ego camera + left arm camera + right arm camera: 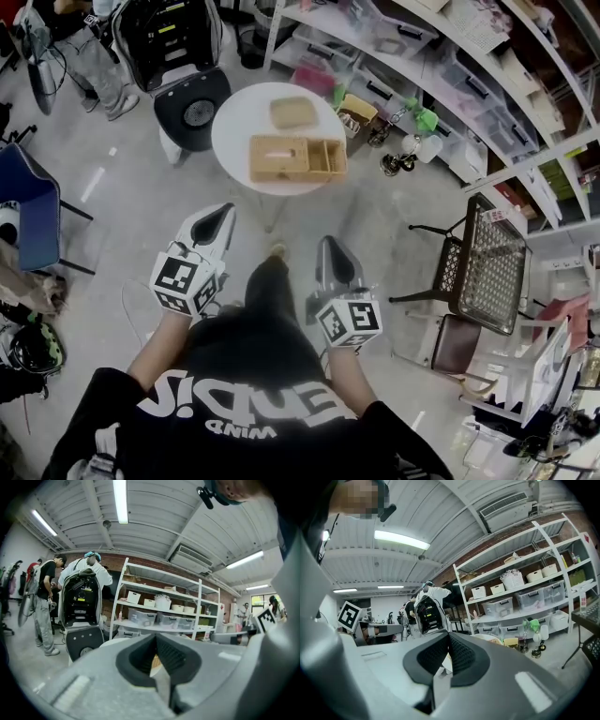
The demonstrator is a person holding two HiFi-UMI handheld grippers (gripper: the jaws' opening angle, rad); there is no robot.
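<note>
Holds left gripper and right gripper pressed together, empty, well apart from wooden box on round table; judged rigid, light, smooth, best pinched across a thin side wall.

The left gripper and right gripper are held out side by side in front of the torso, apart from each other, tips pointed fwd and away from the body. The left forearm and right forearm are stretched fwd, bare below the sleeves. In the left gripper view the jaws are seen closed tip to tip, nothing betw. them. The same is seen in the right gripper view. Each marker cube is turned up toward the head: left cube, right cube.
</note>
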